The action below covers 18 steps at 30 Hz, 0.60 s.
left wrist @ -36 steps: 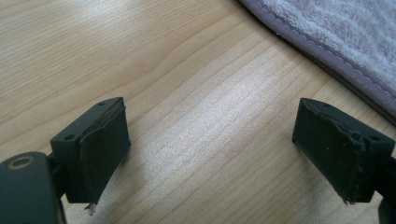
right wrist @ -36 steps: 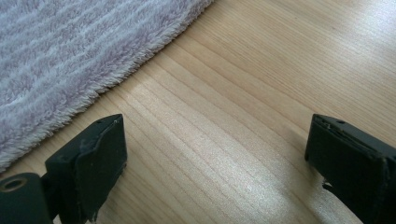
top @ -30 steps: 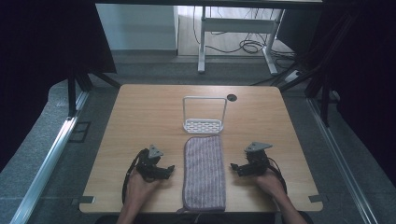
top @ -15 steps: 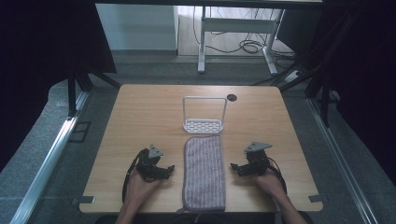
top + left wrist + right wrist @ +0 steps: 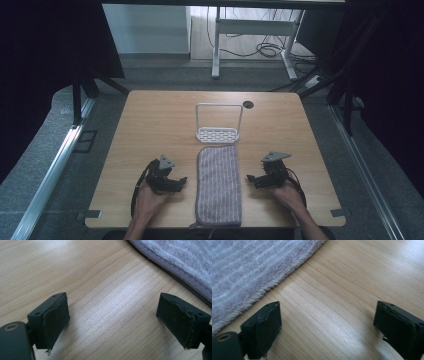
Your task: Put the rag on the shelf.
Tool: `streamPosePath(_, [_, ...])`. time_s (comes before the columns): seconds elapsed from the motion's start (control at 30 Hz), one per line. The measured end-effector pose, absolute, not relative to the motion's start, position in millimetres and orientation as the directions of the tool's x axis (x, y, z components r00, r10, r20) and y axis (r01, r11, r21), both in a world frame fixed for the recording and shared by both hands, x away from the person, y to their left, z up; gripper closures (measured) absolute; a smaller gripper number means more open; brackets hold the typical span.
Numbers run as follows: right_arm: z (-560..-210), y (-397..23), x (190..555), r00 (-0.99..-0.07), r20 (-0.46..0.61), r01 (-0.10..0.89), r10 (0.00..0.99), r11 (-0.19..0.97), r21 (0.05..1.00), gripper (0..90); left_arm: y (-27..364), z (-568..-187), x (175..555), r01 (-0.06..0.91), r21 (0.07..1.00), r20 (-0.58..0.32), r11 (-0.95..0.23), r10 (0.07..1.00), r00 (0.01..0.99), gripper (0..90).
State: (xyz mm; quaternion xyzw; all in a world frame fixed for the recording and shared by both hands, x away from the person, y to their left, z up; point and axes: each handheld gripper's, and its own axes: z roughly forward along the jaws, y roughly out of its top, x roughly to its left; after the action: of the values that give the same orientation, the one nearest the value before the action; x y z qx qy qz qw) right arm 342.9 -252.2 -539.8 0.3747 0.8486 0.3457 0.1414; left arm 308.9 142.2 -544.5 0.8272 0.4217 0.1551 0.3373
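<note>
A folded striped purple-grey towel lies lengthwise at the front middle of the wooden table. My left gripper rests on the table just left of the towel, jaws open and pointing at it. My right gripper rests just right of the towel, open too. In the left gripper view the gripper has bare wood between its jaws, with the towel's hemmed edge ahead at the upper right. In the right gripper view the gripper is over bare wood, the towel's fluffy edge at the upper left.
A small white wire rack with a perforated base stands just behind the towel. A round dark cable hole sits near the table's back edge. Beyond the table are desk legs and cables on the floor.
</note>
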Motion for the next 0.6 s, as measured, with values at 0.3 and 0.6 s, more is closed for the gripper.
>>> streamPosePath(0.3, [-531, -247, 346, -0.678, 0.051, 0.566, 0.733, 0.476, 0.673, 13.5, 140, -534, 312, 0.596, 0.698, -0.06, -0.396, 0.797, 0.6, 14.8])
streamPosePath(0.6, [-514, -241, 359, -0.668, 0.105, 0.576, 0.737, 0.422, 0.701, 13.7, 121, -517, 332, 0.546, 0.72, -0.045, -0.429, 0.756, 0.654, 21.1])
